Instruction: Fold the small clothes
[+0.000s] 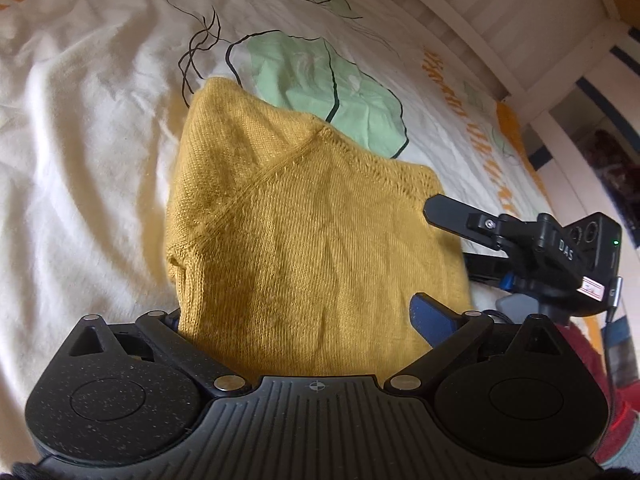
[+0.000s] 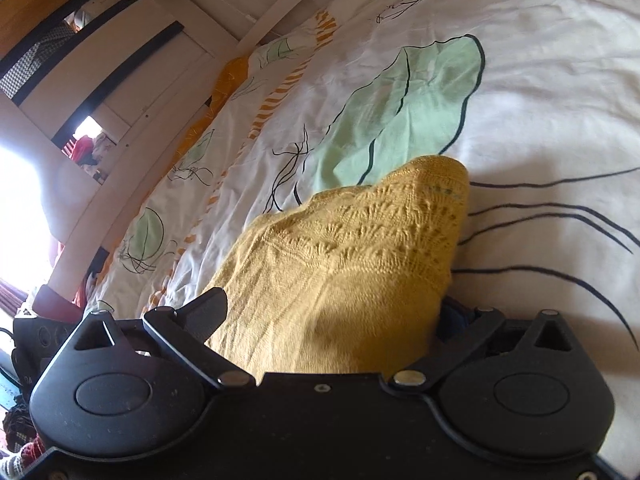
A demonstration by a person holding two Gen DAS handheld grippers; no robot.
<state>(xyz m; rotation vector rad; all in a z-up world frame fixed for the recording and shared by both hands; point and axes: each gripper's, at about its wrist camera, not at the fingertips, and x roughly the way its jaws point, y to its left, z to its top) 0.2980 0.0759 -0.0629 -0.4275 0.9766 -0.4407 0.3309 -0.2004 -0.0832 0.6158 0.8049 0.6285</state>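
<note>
Nearest, both claws stand wide, gripping nothing: left claw [image 1: 316, 320] and right claw [image 2: 332, 316] straddle the mustard knitted sweater [image 1: 304, 232] lying folded on the bed's printed duvet [image 1: 80, 128]. Light, floppy, stretchy knit; best pinched at a folded edge or corner.

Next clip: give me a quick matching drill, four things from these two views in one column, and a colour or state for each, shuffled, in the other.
Things:
1. knitted garment
2. bedcover
3. leaf print
4. right tool

Colour or state:
A. pale green, outlined in dark line
B. mustard yellow
C. jaws wide, the knit's edge between them
D. white, wrinkled

Pairs: 1-B, 2-D, 3-A, 4-C
</note>
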